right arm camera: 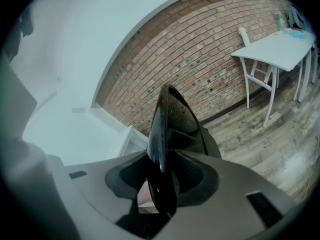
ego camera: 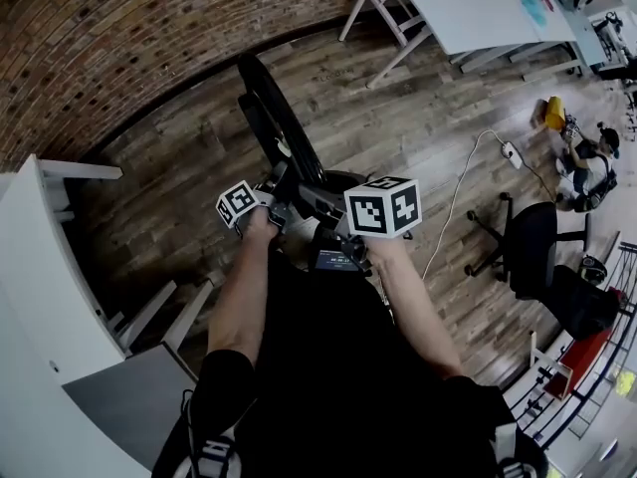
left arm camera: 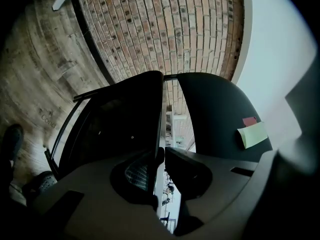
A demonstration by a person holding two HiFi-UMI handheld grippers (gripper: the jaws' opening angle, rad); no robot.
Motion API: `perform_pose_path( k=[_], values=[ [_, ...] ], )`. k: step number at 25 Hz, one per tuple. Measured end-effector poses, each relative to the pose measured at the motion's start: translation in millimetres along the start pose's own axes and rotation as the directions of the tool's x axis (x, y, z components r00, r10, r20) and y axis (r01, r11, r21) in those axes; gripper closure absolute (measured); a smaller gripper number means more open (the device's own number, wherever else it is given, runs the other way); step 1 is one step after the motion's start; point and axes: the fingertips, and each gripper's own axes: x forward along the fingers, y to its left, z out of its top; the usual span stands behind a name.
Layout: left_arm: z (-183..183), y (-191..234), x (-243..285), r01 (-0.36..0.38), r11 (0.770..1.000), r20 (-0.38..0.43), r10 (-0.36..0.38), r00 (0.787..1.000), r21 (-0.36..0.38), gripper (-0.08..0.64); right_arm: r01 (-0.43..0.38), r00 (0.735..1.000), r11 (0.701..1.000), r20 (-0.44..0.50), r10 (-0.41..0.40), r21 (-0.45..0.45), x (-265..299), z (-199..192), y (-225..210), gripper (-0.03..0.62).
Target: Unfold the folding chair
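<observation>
The black folding chair (ego camera: 277,127) stands on the wood floor in front of me, its panels close together. My left gripper (ego camera: 282,203) is shut on the thin edge of one chair panel (left arm camera: 120,129); the edge runs down between the nearly touching pads of that gripper (left arm camera: 161,160). A second dark panel (left arm camera: 215,114) rises to the right of it. My right gripper (ego camera: 334,231) is shut on a thicker glossy black chair part (right arm camera: 172,119), which fills the gap between the jaws of that gripper (right arm camera: 161,176). Both grippers sit side by side at the chair's near end.
A brick wall (ego camera: 149,28) runs behind the chair. A white cabinet (ego camera: 40,297) stands at the left, a white table (ego camera: 468,3) at the far right. A black office chair (ego camera: 532,237), a cable with a power strip (ego camera: 510,150) and a person on the floor (ego camera: 589,167) are to the right.
</observation>
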Motion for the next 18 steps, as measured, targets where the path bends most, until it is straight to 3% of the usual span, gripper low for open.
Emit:
perform_pose_path(
  k=[12,18],
  values=[
    [-1.8,-0.9,4.8,-0.011,1.000,-0.004,0.011,1.000,0.010,0.495,0.008,1.000,1.000,0.015,-0.009,0.023,-3.7,1.3,-4.1,0.445],
    [-5.7,-3.2,1.1,0.050,0.999,-0.028,-0.049,0.998,0.012,0.486,-0.036,0.999,0.999,0.011,0.035,0.034,-3.0,0.2,-2.6,0.440]
  ],
)
